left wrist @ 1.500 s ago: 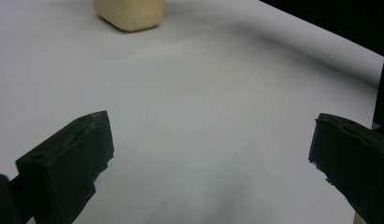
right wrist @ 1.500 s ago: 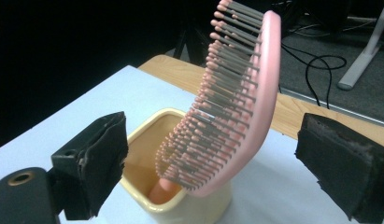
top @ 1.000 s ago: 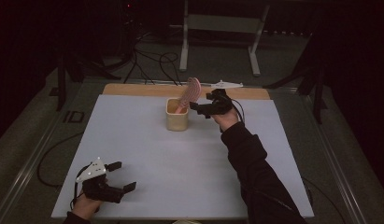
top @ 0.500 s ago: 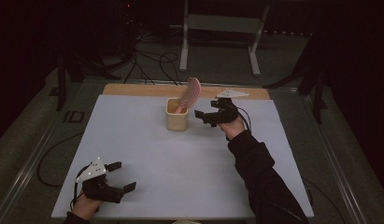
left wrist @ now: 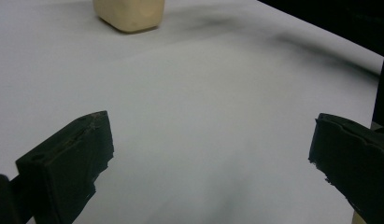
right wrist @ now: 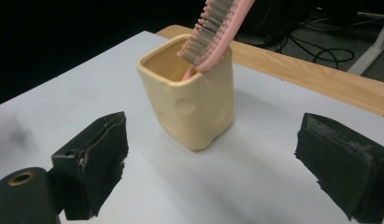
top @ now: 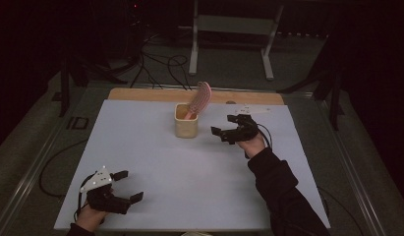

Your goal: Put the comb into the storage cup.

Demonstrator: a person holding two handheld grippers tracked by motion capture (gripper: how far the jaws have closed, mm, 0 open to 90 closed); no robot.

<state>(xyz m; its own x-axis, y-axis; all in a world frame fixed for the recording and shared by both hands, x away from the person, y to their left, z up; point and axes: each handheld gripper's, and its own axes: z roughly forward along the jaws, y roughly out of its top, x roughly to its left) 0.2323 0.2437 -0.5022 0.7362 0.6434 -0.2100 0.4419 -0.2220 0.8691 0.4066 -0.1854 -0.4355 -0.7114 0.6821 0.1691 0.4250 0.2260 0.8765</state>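
Observation:
A cream square cup (top: 186, 126) (right wrist: 192, 105) (left wrist: 129, 14) stands at the table's far middle. A pink hairbrush (top: 199, 100) (right wrist: 215, 32) leans in it, bristle head up and handle down inside. My right gripper (top: 229, 125) (right wrist: 210, 172) hovers open just right of the cup, jaws wide apart with nothing between them. My left gripper (top: 127, 186) (left wrist: 210, 163) rests open near the front left corner, holding nothing.
A white sheet (top: 189, 182) covers the table, with a wooden strip (top: 140, 94) (right wrist: 320, 77) along the far edge. Cables (top: 160, 64) and a metal stand (top: 229, 29) lie on the floor behind.
My right gripper has drawn back from the brush head, moving right and toward me. The brush stays leaning in the cup. The left gripper has not moved.

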